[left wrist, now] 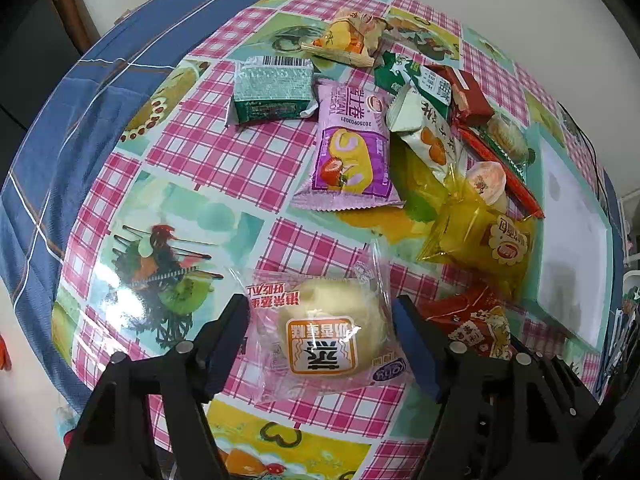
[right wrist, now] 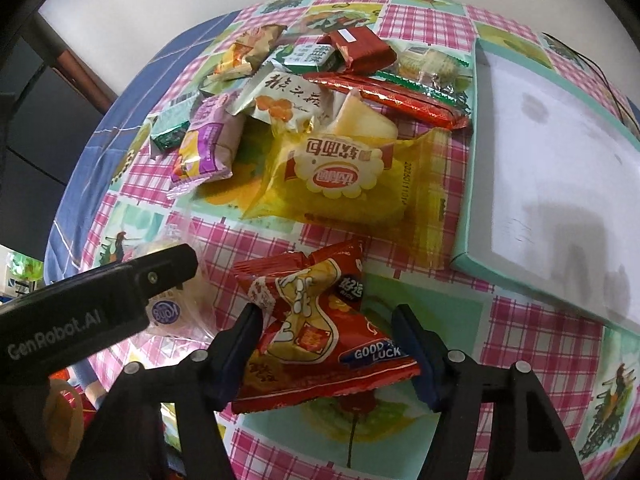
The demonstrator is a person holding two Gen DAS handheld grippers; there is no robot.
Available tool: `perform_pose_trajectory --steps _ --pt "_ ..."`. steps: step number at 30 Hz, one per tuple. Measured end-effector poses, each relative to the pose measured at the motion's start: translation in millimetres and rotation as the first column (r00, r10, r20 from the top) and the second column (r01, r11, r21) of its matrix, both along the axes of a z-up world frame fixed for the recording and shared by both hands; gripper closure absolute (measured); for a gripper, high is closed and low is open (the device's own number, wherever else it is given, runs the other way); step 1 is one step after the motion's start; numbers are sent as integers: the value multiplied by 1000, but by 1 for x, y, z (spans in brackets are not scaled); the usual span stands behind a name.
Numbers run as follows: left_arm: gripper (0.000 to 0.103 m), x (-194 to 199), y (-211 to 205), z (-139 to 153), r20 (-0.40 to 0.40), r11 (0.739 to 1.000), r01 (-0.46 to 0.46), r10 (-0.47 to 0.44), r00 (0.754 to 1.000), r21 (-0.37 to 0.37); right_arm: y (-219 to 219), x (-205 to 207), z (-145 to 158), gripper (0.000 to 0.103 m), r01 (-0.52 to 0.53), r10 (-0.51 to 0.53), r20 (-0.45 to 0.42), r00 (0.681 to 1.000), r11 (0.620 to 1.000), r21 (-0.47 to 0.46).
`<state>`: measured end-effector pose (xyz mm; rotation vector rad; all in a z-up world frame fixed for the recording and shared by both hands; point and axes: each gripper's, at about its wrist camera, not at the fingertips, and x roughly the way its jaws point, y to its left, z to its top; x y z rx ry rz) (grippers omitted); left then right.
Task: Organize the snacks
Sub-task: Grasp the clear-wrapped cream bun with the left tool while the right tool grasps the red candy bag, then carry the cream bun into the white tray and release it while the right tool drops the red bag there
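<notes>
My left gripper [left wrist: 320, 332] is open, its fingers on either side of a clear-wrapped pale steamed cake [left wrist: 324, 332] lying on the checked tablecloth. My right gripper [right wrist: 328, 340] is open around a red snack packet [right wrist: 316, 328] marked GOOD LUCK; that packet also shows in the left wrist view [left wrist: 476, 324]. The left gripper's finger [right wrist: 120, 292] shows at the left of the right wrist view, over the cake [right wrist: 176, 304]. A pile of snacks lies beyond: a purple roll-cake packet [left wrist: 352, 152], a yellow bread packet [right wrist: 340, 176] and a green packet [left wrist: 272, 92].
A shallow teal box with a white inside [right wrist: 472, 184] lies to the right of the pile; it also shows in the left wrist view [left wrist: 568, 240]. A blue cloth [left wrist: 80, 120] covers the table's left edge. A white wall stands behind.
</notes>
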<state>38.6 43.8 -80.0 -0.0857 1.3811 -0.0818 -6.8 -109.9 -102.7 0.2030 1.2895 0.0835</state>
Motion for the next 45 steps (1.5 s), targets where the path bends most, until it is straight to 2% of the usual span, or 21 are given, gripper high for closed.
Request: perform_pose_trajectory --steps 9,21,25,28,36,45 --pt "41 -7 4 18 46 1000 -17 17 999 -6 -14 -8 15 34 25 -25 21 999 999 20" --pt "43 -16 1 50 116 1000 6 -4 993 -17 -38 -12 50 34 102 -110 125 986 992 72" --pt "43 -5 -20 55 127 1000 20 -18 992 -10 -52 -10 57 34 163 -169 156 973 985 53" --pt "43 1 -39 64 143 999 47 -45 989 -15 -69 -8 61 34 224 -227 177 958 974 37" --pt "42 15 -111 79 180 987 161 -154 972 -27 -125 -6 66 34 404 -392 220 893 915 -12" --pt "42 32 -183 77 215 968 249 -241 947 -14 -182 -3 59 34 536 -512 231 828 842 -54"
